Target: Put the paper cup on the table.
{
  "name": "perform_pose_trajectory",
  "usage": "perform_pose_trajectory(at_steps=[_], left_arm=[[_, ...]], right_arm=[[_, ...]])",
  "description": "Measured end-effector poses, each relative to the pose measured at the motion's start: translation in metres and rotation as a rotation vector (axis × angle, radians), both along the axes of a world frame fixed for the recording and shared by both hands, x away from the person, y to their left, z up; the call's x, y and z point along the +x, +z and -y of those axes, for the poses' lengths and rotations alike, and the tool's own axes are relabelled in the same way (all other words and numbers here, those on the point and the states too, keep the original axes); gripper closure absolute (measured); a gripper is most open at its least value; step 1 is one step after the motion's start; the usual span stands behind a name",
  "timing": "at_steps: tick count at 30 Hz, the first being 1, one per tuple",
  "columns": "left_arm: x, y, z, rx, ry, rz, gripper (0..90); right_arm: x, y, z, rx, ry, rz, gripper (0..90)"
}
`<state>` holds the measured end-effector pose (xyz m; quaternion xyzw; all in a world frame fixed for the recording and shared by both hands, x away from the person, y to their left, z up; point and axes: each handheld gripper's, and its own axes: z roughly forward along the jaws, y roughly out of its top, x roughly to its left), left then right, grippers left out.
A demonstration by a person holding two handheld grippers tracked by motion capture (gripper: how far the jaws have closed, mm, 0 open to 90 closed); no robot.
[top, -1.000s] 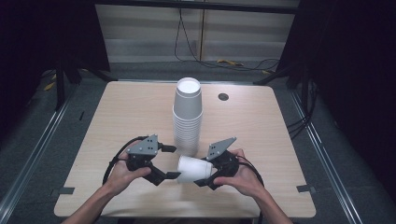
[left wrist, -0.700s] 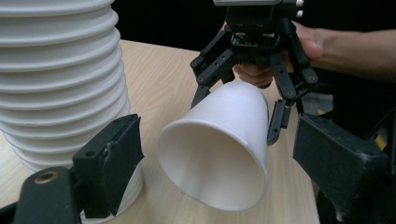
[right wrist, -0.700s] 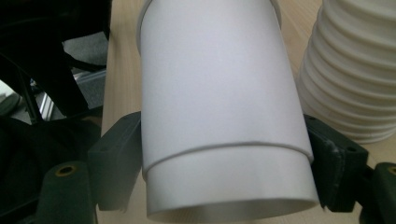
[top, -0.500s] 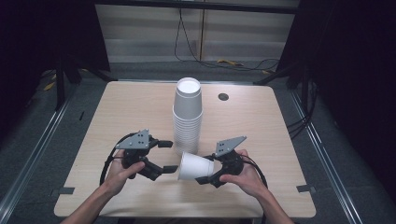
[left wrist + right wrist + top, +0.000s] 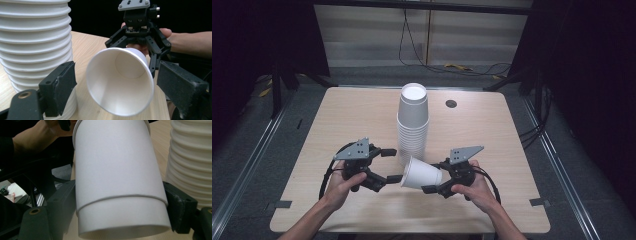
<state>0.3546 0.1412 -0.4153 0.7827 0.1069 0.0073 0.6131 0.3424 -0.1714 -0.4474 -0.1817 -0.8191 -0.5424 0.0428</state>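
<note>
A tall stack of upturned white paper cups (image 5: 413, 125) stands mid-table. One single white cup (image 5: 421, 173) lies sideways just in front of the stack's foot, and my right gripper (image 5: 434, 176) is shut on its base end. In the right gripper view the jaws press both sides of the cup (image 5: 117, 170). The cup's open mouth (image 5: 120, 85) faces my left gripper (image 5: 393, 165), which is open with one jaw on each side of the rim, not clamping it. The stack (image 5: 35, 45) rises at the left of the left gripper view.
A small dark round hole (image 5: 451, 103) sits in the light wooden tabletop (image 5: 352, 115) behind and right of the stack. Dark floor and metal rails surround the table. Both forearms enter from the near edge.
My right gripper has shifted a little to the right with the cup, tilting it. The left gripper has stayed open at the cup's mouth and barely moved.
</note>
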Motion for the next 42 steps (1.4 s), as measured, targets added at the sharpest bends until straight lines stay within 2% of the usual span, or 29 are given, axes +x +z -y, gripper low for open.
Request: perform_pose_trajectory(at_steps=[7,9,11,13,16,18,19,21,24,27,28,31,38,39,42], left_arm=[[0.0,-0.002,0.002,-0.009,-0.003,-0.022,15.3],[0.001,-0.003,0.002,-0.023,-0.02,-0.035,15.3],[0.001,-0.004,0.003,-0.024,-0.007,-0.043,15.3],[0.001,-0.005,0.004,-0.026,-0.025,-0.056,15.3],[0.001,-0.006,0.005,-0.022,-0.026,-0.048,15.3],[0.001,-0.008,0.007,-0.026,-0.024,-0.067,15.3],[0.002,-0.009,0.008,-0.015,-0.011,-0.078,15.3],[0.003,-0.011,0.009,-0.019,-0.017,-0.102,12.6],[0.003,-0.012,0.012,-0.013,-0.001,-0.1,8.4],[0.004,-0.014,0.015,-0.004,-0.005,-0.116,4.0],[0.004,-0.016,0.018,0.0,-0.012,-0.132,0.0],[0.004,-0.018,0.02,0.0,-0.022,-0.135,0.0],[0.002,-0.018,0.024,0.003,-0.05,-0.113,0.4],[0.001,-0.018,0.024,-0.003,-0.069,-0.101,6.2],[0.001,-0.018,0.024,-0.002,-0.077,-0.108,6.2]], right_arm=[[0.0,-0.001,-0.004,0.074,-0.004,-0.007,21.7],[0.0,-0.001,-0.003,0.097,-0.007,-0.008,21.7],[-0.001,0.0,-0.003,0.104,-0.013,-0.005,21.7],[0.0,-0.001,-0.002,0.109,-0.019,-0.003,21.7],[-0.001,-0.002,-0.002,0.122,-0.025,-0.009,21.8],[-0.001,-0.002,-0.003,0.127,-0.024,-0.006,21.8],[-0.001,-0.001,-0.003,0.136,-0.019,-0.007,21.8],[-0.002,0.0,-0.004,0.142,-0.016,-0.001,21.9],[-0.002,0.0,-0.005,0.143,-0.008,-0.002,21.9],[-0.003,0.0,-0.005,0.147,-0.005,-0.004,21.9],[-0.003,0.001,-0.007,0.148,-0.001,-0.002,22.0],[-0.004,0.001,-0.009,0.144,0.008,0.001,22.0],[-0.005,0.001,-0.012,0.141,0.025,-0.003,21.9],[-0.005,0.0,-0.011,0.141,0.025,-0.003,22.0],[-0.006,0.0,-0.012,0.14,0.03,-0.001,22.0]])
